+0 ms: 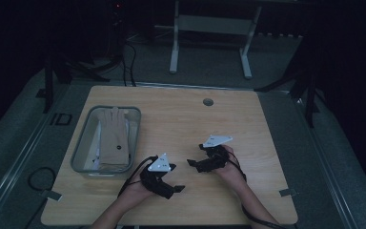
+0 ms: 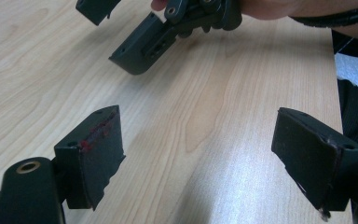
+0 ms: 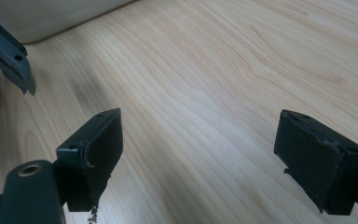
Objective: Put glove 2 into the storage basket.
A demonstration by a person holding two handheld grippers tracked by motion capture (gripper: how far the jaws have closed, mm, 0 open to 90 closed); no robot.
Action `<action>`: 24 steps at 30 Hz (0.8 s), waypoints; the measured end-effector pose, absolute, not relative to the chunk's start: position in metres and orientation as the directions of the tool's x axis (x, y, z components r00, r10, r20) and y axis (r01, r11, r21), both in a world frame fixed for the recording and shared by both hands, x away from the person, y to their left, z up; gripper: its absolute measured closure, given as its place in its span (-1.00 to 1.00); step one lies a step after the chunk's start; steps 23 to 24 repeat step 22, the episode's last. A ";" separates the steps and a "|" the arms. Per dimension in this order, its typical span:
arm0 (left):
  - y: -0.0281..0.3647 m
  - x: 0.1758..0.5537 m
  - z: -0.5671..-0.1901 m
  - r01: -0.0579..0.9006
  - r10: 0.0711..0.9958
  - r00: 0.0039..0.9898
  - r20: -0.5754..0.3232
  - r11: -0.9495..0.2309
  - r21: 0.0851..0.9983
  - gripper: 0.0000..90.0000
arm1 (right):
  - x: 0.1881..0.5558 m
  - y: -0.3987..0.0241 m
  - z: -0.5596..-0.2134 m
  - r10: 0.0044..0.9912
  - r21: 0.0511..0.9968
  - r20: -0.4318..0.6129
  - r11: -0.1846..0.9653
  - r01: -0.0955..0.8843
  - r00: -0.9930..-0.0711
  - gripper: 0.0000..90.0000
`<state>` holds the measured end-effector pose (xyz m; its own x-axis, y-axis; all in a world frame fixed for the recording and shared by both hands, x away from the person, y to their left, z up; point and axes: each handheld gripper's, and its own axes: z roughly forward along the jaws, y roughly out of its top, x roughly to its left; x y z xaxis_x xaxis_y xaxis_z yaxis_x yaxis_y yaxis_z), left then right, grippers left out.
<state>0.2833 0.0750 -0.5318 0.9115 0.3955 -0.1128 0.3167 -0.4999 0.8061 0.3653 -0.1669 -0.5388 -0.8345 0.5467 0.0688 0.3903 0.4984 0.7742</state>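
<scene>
Hovering low over the bare wood, the left gripper (image 1: pixel 169 183) and the right gripper (image 1: pixel 201 164) face each other near the front of the table (image 1: pixel 186 124), each with its fingers spread wide apart and nothing between them. In the left gripper view the left fingers (image 2: pixel 98 149) frame only wood grain, with the right gripper (image 2: pixel 144 44) just ahead of their tips. In the right gripper view the right fingers (image 3: pixel 93 149) likewise frame only bare wood.

What they look set to work with, a beige glove (image 1: pixel 113 138), lies flat in a clear bin (image 1: pixel 78 152) off to the side of the left fingers, well apart from the right ones.

As I see it, the first risk is the two sets of fingers knocking together, since they sit so near and point inward. The second is the bin: its wall stands between the left fingers and the glove, so a low sideways reach could shove the bin along the table. The glove is limp and lies on other pale things, so a shallow pinch may catch only a fold, or drag up what is underneath.
</scene>
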 end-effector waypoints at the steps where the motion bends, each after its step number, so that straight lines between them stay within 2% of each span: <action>1: 0.074 0.283 -0.533 0.310 0.390 0.914 -0.109 -0.500 0.808 -0.64 | 0.364 -0.170 -0.540 0.548 0.774 0.068 0.498 0.391 -0.833 -0.66; 15: 0.069 0.285 -0.538 0.307 0.365 0.923 -0.122 -0.509 0.804 -0.64 | 0.356 -0.199 -0.554 0.590 0.759 0.069 0.493 0.426 -0.804 -0.67; 24: 0.069 0.285 -0.538 0.306 0.360 0.924 -0.126 -0.503 0.808 -0.64 | 0.357 -0.201 -0.554 0.593 0.764 0.068 0.486 0.424 -0.802 -0.67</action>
